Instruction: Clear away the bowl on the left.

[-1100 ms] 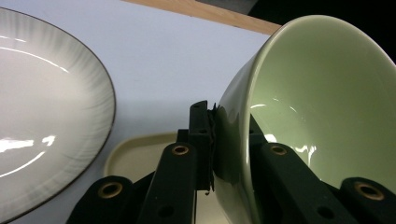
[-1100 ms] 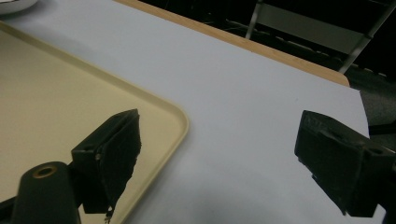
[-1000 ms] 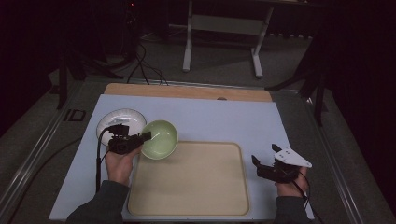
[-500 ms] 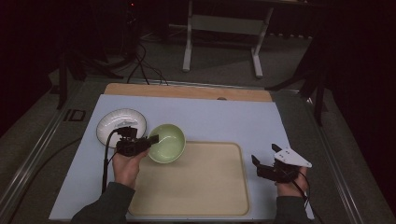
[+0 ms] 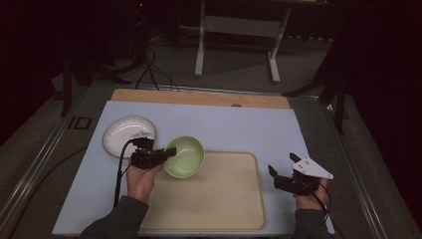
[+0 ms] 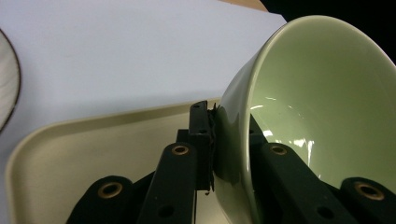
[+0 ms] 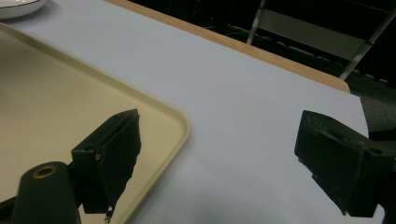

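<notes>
The left hand-held gripper (image 5: 166, 153) pinches the green bowl's (image 5: 185, 157) rim, tilting it over the tray's (image 5: 234, 199) far-left corner near the table's left edge, while the right hand-held gripper (image 5: 272, 174) rests wide open, holding nothing.

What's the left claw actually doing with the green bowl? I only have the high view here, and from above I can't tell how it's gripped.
Observer: The left gripper view shows the left claw pinching the green bowl by its rim, one jaw outside the wall, the other inside.
Operator: Is the bowl level?
Observer: No, it is tipped, with its opening turned sideways toward the inner jaw.
Operator: And the right claw, open or shut?
Observer: The right gripper view shows the right claw wide open with nothing between its jaws; one jaw sits over the corner of the beige tray, the other over the pale blue mat.
</notes>
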Motion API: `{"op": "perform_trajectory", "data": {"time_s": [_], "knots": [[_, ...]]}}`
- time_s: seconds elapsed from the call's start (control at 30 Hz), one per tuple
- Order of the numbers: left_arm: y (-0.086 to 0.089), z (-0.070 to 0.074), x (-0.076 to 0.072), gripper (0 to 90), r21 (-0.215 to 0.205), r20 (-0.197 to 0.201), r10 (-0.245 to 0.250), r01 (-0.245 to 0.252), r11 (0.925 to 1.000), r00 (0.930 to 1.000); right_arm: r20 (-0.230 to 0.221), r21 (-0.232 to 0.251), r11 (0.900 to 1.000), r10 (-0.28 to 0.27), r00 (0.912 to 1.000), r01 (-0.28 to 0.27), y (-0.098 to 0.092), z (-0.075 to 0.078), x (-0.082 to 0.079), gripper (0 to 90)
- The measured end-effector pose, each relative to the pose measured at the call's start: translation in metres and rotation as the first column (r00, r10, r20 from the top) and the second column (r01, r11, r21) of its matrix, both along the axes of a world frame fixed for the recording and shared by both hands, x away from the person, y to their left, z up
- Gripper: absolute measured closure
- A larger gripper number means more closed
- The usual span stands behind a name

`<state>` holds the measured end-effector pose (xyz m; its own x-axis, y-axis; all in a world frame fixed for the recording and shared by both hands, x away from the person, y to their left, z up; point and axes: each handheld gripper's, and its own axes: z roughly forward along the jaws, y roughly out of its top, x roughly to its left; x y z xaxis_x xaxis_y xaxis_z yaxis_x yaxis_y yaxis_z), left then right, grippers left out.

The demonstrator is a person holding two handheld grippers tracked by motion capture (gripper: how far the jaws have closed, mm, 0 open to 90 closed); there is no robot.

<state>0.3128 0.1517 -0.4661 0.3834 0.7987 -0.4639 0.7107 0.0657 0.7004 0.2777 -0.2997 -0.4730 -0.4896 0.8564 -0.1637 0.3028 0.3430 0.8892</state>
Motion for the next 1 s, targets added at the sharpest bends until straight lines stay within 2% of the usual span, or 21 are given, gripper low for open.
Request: {"op": "perform_trajectory", "data": {"time_s": [0.57, 0.8, 1.0], "knots": [[-0.016, -0.002, -0.003, 82.3, 0.011, -0.011, -0.042, 0.042, 0.9990, 0.9990, 0.010, 0.002, 1.000, 0.006, 0.9999, -0.006, -0.001, 0.001, 0.000, 13.9], [-0.023, -0.006, -0.003, 82.2, 0.048, -0.012, -0.046, 0.047, 0.9978, 0.9988, 0.014, 0.002, 1.000, 0.008, 0.9999, -0.008, 0.000, 0.001, 0.000, 13.9], [-0.030, -0.011, -0.003, 82.2, 0.061, -0.027, -0.060, 0.062, 0.9962, 0.9978, 0.014, 0.000, 1.000, 0.008, 0.9999, -0.008, 0.000, 0.001, -0.001, 13.9]]}}
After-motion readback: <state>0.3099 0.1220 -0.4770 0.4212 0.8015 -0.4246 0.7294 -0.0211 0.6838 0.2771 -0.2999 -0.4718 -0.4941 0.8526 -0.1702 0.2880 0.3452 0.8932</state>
